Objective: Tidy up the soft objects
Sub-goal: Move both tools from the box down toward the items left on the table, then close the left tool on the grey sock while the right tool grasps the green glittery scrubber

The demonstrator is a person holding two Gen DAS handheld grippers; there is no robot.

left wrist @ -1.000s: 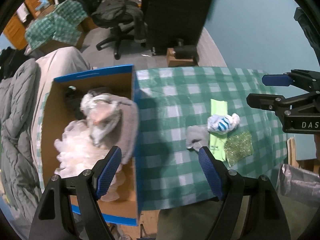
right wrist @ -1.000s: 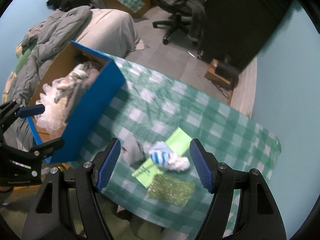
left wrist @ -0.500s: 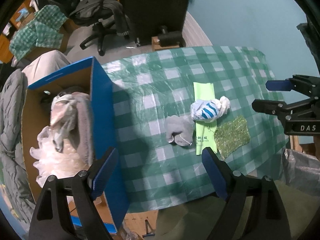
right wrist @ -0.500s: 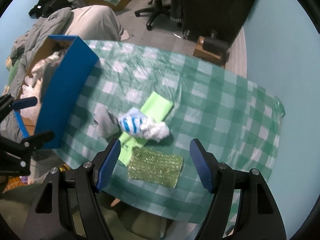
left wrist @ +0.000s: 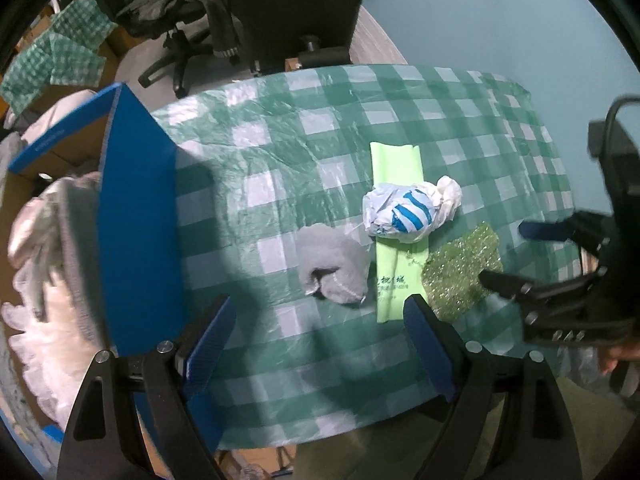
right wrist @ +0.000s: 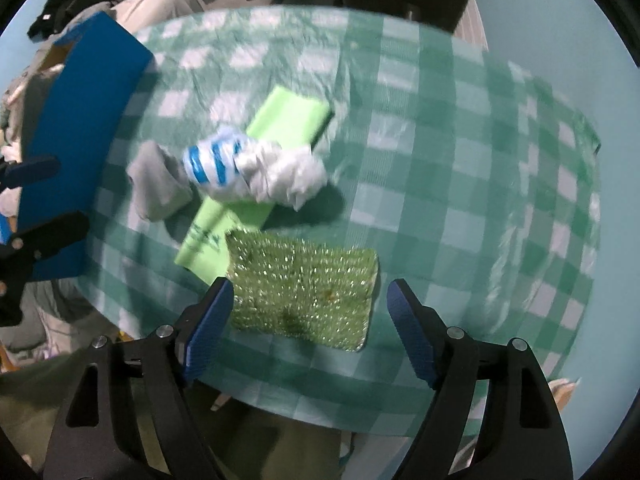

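Observation:
On the green checked tablecloth (left wrist: 280, 160) lie a grey soft cloth (left wrist: 332, 268), a crumpled white bag with blue stripes (left wrist: 408, 212), a flat light-green pack (left wrist: 396, 168) under the bag, and a glittery green sheet (left wrist: 464, 272). My left gripper (left wrist: 316, 332) hangs open above the grey cloth, holding nothing. My right gripper (right wrist: 310, 312) points down over the glittery sheet (right wrist: 304, 292); its jaws are opening and grip nothing. The striped bag (right wrist: 248, 172) and grey cloth (right wrist: 156, 188) lie beyond it.
A blue-walled cardboard box (left wrist: 136, 220) holding white and grey soft things (left wrist: 52, 264) stands off the table's left side. An office chair (left wrist: 180, 12) and a dark cabinet (left wrist: 292, 0) stand behind the table. The table's near edge lies just under both grippers.
Both grippers have sunk toward the table. The left one moved from above the box to over the grey cloth. The right one shifted over the glittery sheet and its jaws spread wider.

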